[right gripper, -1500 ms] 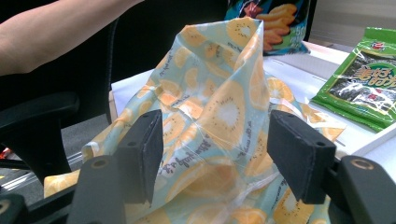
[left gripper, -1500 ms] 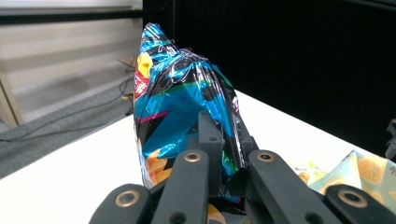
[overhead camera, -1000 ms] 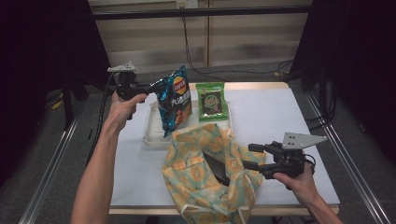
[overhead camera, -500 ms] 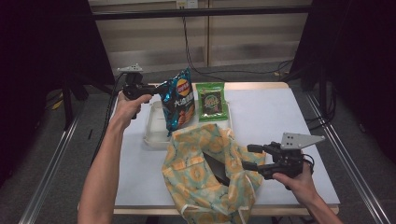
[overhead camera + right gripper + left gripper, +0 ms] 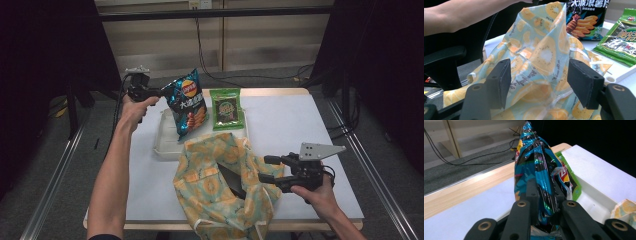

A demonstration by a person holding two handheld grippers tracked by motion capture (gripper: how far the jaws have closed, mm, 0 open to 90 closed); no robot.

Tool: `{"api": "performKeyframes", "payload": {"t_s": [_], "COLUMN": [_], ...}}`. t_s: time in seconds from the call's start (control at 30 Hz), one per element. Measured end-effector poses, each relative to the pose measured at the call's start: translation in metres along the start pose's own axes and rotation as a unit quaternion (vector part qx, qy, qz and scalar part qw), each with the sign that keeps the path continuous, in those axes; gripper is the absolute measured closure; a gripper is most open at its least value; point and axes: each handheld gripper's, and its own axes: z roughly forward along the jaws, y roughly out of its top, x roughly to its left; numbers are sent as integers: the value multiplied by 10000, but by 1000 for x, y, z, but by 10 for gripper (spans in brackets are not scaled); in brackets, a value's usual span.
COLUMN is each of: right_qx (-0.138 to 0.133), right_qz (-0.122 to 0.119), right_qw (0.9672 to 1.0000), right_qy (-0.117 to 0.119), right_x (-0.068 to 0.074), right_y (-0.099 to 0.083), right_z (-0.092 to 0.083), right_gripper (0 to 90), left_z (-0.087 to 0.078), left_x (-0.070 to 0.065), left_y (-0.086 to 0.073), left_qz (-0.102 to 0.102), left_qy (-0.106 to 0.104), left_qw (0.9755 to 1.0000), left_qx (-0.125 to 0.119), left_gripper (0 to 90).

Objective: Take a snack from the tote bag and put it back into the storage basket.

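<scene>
Chips bag (image 5: 187, 106) hangs over a white tray (image 5: 162, 145) on the white surface (image 5: 290, 125), wood-edged, grey floor beyond. Left-claw view shows the left claw (image 5: 543, 195) pinching its crimped edge, jaws just easing. Right claw (image 5: 267, 169) clasps the wide-spread fruit-print tote (image 5: 220, 190) rim beside a green packet (image 5: 227, 108)

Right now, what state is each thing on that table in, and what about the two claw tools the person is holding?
Chip bag: lifted upright over the tray, pinched at one edge.
Left gripper: closed on the chip bag, jaws just easing apart.
Seaweed packet: lying flat, sealed.
Tray: on the table, its near part bare.
Fabric bag: crumpled, mouth gaping open.
Right gripper: jaws wide, at the fabric bag's rim; grip unclear.
</scene>
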Motion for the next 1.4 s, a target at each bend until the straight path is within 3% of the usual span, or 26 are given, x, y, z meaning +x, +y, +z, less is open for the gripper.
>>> {"api": "performKeyframes", "payload": {"t_s": [0.1,0.17,0.33,0.4,0.43,0.5,0.73,0.8,0.9,1.1,1.17,1.2,1.23,1.3,1.33,1.37,1.4], "right_qx": [6,7,16,60,75,100,95,89,74,70,67,66,55,55,47,49,45], "right_qz": [9,10,43,22,10,-21,8,26,41,38,30,18,14,10,7,-10,-21], "right_qw": [10000,10000,10000,10000,10000,9999,10000,10000,10000,10000,10000,10000,10000,9999,10000,10000,10000], "right_qy": [-16,-9,-21,-2,9,30,31,-3,-8,-16,-52,-49,-61,-86,-75,-83,-75], "right_x": [-1,-1,-3,-2,0,1,-1,-2,-3,-3,-2,-2,-1,-1,-1,0,0], "right_y": [0,-1,-3,-3,-3,-2,-3,-4,-5,-4,-4,-4,-3,-3,-3,-2,-2], "right_z": [0,-1,-1,0,0,1,2,1,0,0,-1,-1,-2,-3,-3,-4,-4], "right_gripper": [358,358,357,348,348,348,345,344,344,344,344,344,344,344,344,344,344], "left_z": [2,3,7,8,8,9,8,5,-4,-20,-23,-25,-27,-36,-38,-39,-40], "left_x": [2,2,8,11,12,15,21,23,22,8,0,-5,-8,-13,-15,-17,-18], "left_y": [2,1,-5,-8,-8,-8,-10,-10,-10,-10,-13,-13,-14,-18,-20,-22,-24], "left_qz": [-87,-122,-337,-409,-443,-495,-620,-713,-647,-570,-580,-475,-432,-416,-401,-397,-372], "left_qy": [216,152,410,394,484,427,563,568,606,473,445,530,504,365,181,265,335], "left_qw": [9997,9998,9985,9983,9977,9978,9965,9958,9961,9969,9969,9973,9974,9973,9977,9973,9972], "left_qx": [64,38,99,147,147,72,42,24,-17,-248,-303,-160,-274,-477,-522,-557,-559], "left_gripper": [797,754,669,625,619,595,378,209,175,180,258,281,302,417,479,561,557]}}
